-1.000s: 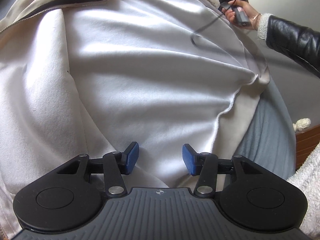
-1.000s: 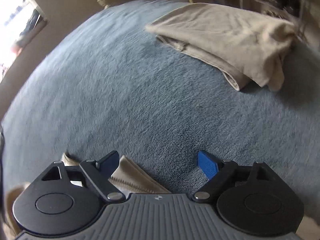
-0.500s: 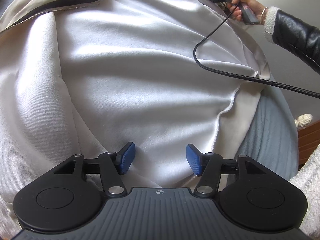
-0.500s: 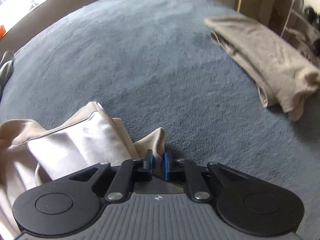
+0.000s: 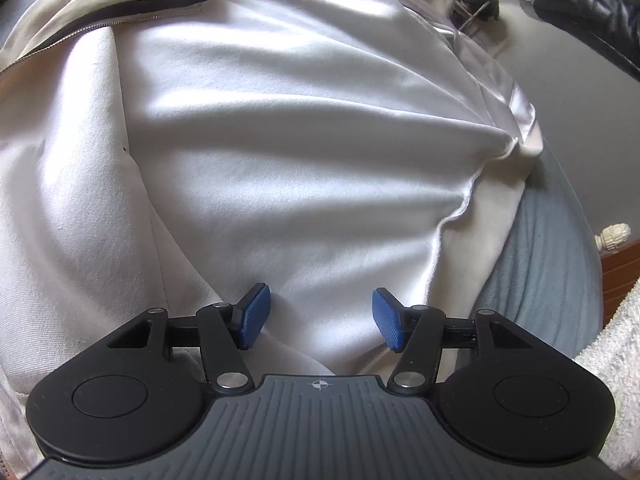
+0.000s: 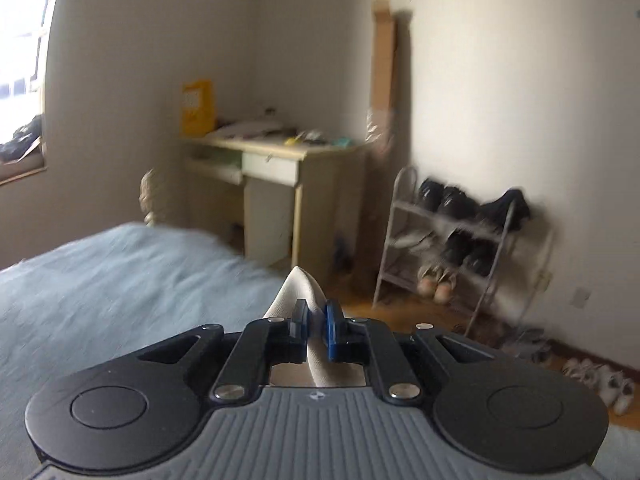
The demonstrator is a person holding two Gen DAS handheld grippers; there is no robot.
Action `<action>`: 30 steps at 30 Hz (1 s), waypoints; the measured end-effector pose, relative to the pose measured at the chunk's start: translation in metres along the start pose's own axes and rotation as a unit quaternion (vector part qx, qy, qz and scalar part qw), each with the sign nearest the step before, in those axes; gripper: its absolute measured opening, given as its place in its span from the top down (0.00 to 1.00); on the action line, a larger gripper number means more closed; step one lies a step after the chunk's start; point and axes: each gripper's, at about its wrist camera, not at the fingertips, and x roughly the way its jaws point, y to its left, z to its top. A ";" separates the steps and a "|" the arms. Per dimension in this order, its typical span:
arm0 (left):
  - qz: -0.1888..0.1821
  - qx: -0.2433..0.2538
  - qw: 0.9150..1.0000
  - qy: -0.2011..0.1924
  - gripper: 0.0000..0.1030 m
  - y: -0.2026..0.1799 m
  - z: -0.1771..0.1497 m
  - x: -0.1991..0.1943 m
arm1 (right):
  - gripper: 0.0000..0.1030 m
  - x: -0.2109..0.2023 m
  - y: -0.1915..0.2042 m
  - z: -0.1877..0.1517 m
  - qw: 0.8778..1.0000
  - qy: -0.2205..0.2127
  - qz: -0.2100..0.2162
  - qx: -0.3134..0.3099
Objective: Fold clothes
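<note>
Fold under way: right gripper [image 6: 316, 330], jaws clamped on a jacket [image 5: 304, 152] corner, lifts it; left gripper [image 5: 318, 318], jaws apart over the lining, should next pin it.

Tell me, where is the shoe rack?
In the right wrist view, the shoe rack stands on the right against the wall, just right of the desk and beyond the bed.

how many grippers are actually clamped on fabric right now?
1. The right gripper is shut on a fold of the white jacket, lifted above the bed. The left gripper is open, pads either side of the jacket's white lining, not pinching.
</note>
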 end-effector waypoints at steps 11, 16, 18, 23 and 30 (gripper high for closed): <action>0.001 0.005 1.000 0.003 0.44 0.000 0.001 0.003 | 0.25 -0.006 0.035 -0.089 0.938 0.174 0.296 -0.040; 0.003 0.006 1.000 0.000 0.43 -0.001 0.001 0.005 | 0.27 0.004 0.100 -0.136 0.902 0.268 0.297 -0.164; 0.001 0.007 1.000 -0.003 0.43 -0.001 0.000 0.004 | 0.42 0.005 0.107 -0.141 0.890 0.295 0.311 -0.155; -0.001 0.004 1.000 -0.004 0.43 0.001 -0.001 0.003 | 0.89 -0.020 0.116 -0.133 0.891 0.242 0.319 -0.213; 0.006 0.012 1.000 -0.003 0.43 -0.003 -0.003 0.003 | 0.89 -0.038 0.125 -0.086 0.947 0.070 0.284 -0.136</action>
